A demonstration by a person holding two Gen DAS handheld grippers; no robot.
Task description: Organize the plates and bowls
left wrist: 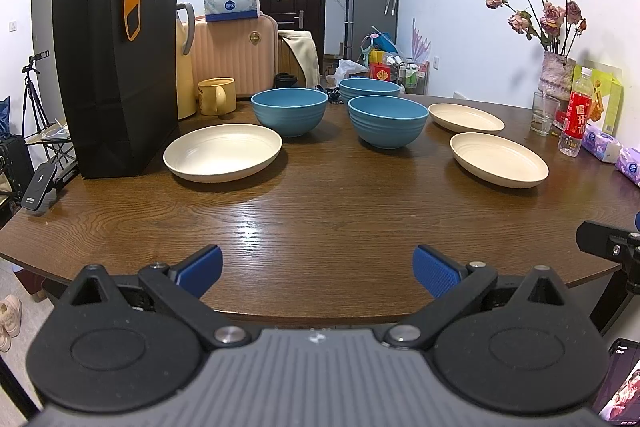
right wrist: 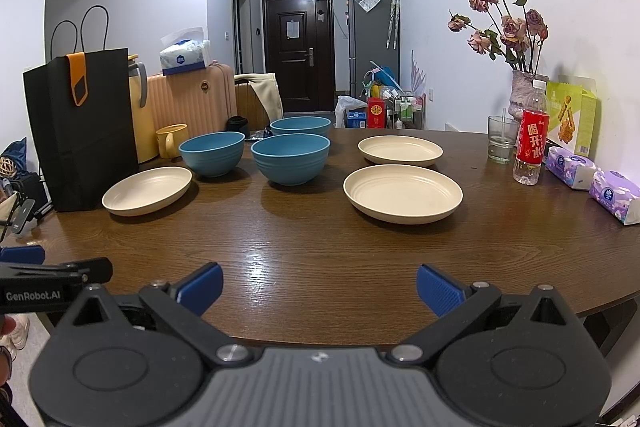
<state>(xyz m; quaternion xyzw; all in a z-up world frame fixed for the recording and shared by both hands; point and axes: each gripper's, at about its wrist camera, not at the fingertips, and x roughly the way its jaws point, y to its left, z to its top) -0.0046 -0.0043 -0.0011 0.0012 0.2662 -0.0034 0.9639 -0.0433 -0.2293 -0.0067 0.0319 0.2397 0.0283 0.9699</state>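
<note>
Both grippers have their blue-padded fingers spread wide with nothing between them: the left gripper [left wrist: 318, 269] and right gripper [right wrist: 319, 289] hover over the near edge of the table [left wrist: 320, 211], side by side.

Beyond them lies bare brown wood. Farther in, seen from the right gripper, a cream plate [right wrist: 403, 193] lies at 1 o'clock, with a second plate [right wrist: 400, 149] just behind it, apart. At 11 o'clock a third plate [right wrist: 147, 190] sits just beside a black bag [right wrist: 80, 131]. Between these, near 12 o'clock, stand three blue bowls, all upright: a near bowl [right wrist: 291, 158], a left bowl [right wrist: 212, 153] beside it, and a far bowl [right wrist: 301, 126] behind.

At 2 o'clock, near the wall, stand a bottle [right wrist: 531, 139], a glass [right wrist: 501, 139] and a vase [right wrist: 522, 95] of dried roses. A yellow mug [right wrist: 171, 140] sits behind the left bowl.
</note>
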